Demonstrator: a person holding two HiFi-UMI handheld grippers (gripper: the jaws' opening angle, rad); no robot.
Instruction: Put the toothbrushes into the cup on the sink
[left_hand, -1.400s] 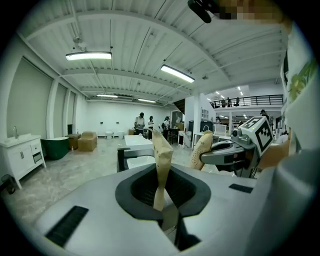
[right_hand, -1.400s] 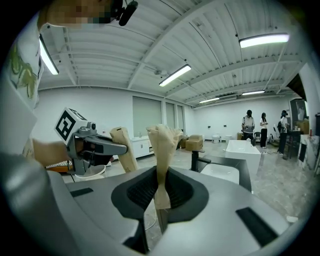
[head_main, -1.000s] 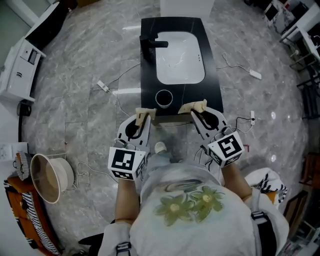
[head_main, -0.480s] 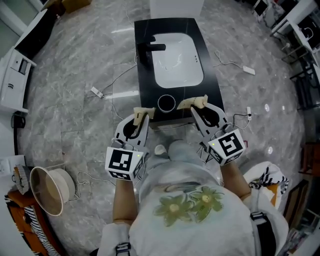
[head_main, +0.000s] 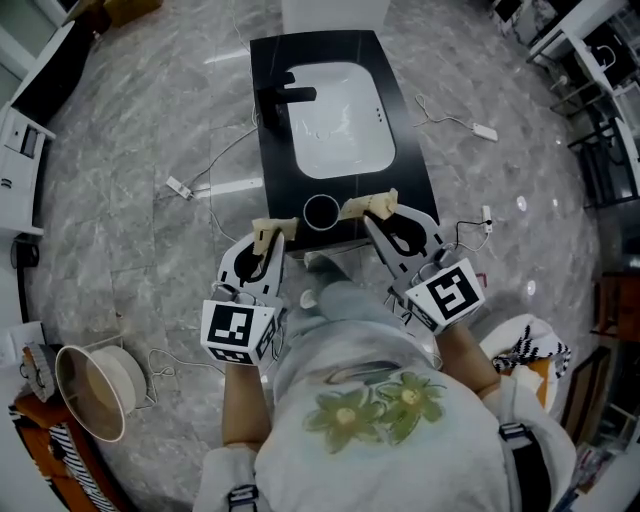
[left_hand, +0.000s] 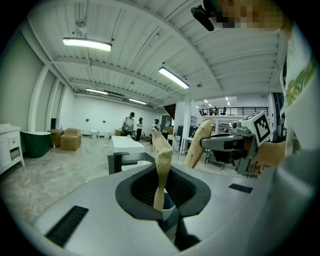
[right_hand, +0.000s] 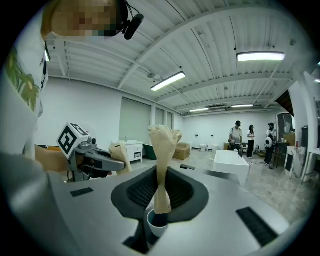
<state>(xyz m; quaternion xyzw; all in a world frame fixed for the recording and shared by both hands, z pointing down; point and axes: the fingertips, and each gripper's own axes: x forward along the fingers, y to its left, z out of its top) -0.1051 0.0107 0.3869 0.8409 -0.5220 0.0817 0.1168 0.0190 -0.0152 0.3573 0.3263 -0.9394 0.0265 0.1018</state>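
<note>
A dark cup with a pale rim (head_main: 321, 212) stands at the front edge of the black sink counter (head_main: 420, 190), ahead of the white basin (head_main: 335, 118). My left gripper (head_main: 273, 228) is just left of the cup and short of the counter edge, its tan fingers pressed together on nothing. My right gripper (head_main: 367, 205) hangs just right of the cup, also shut and empty. The left gripper view shows my left gripper (left_hand: 160, 140) above the cup (left_hand: 167, 204); the right gripper view shows my right gripper (right_hand: 164, 134) over the cup (right_hand: 155, 222). No toothbrush is in view.
A black faucet (head_main: 283, 97) stands at the basin's left side. Cables and power strips (head_main: 180, 188) lie on the marble floor on both sides of the sink. A round basket (head_main: 90, 380) sits at lower left. People (right_hand: 236, 137) stand far off in the hall.
Both grippers have moved forward toward the counter's front edge. The right one is now closer beside the cup. Their jaws have stayed shut.
</note>
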